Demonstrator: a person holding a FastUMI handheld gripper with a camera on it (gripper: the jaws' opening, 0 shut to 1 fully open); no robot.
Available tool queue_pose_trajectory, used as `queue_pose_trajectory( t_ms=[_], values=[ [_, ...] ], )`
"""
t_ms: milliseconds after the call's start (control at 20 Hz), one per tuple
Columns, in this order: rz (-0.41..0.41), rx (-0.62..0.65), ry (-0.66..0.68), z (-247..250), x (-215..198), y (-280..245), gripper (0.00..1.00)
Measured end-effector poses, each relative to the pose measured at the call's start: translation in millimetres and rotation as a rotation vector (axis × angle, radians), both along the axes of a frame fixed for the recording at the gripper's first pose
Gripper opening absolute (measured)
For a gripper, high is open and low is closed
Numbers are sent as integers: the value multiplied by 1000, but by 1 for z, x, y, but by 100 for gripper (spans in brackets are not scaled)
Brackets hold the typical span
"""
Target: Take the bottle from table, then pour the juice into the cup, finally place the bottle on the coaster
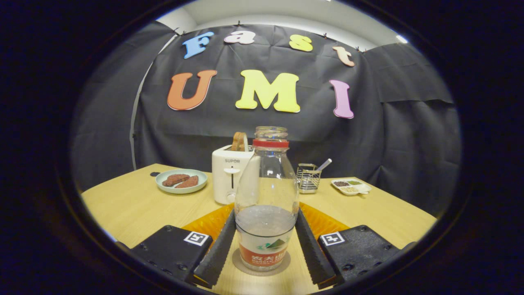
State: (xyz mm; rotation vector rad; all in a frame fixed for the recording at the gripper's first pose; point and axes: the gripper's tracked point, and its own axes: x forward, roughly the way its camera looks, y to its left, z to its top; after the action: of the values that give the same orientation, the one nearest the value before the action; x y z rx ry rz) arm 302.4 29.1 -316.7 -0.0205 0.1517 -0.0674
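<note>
A clear plastic bottle with a red neck ring, no cap and a red-and-white label stands upright on a round coaster. It is about a third full of pale liquid. My gripper has one finger on each side of the bottle, and both fingertips touch its sides at about the liquid level. Just behind the bottle and the fingers, an orange ribbed dish lies on the wooden table; the bottle hides its middle.
Beyond the bottle stands a white toaster with a slice of bread in it. A pale plate with brown pieces lies to its left. To the right are a wire holder with a utensil and a small divided white dish.
</note>
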Motion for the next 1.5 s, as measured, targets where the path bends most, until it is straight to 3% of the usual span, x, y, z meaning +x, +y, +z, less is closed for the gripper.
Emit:
queue_pose_trajectory(
  t_ms=[400, 1000, 1500],
  values=[
    [29, 43, -14, 13, -12, 5, 100],
    [17, 26, -55, 50, -44, -5, 100],
    [34, -6, -125, 120, -112, -4, 100]
  ],
)
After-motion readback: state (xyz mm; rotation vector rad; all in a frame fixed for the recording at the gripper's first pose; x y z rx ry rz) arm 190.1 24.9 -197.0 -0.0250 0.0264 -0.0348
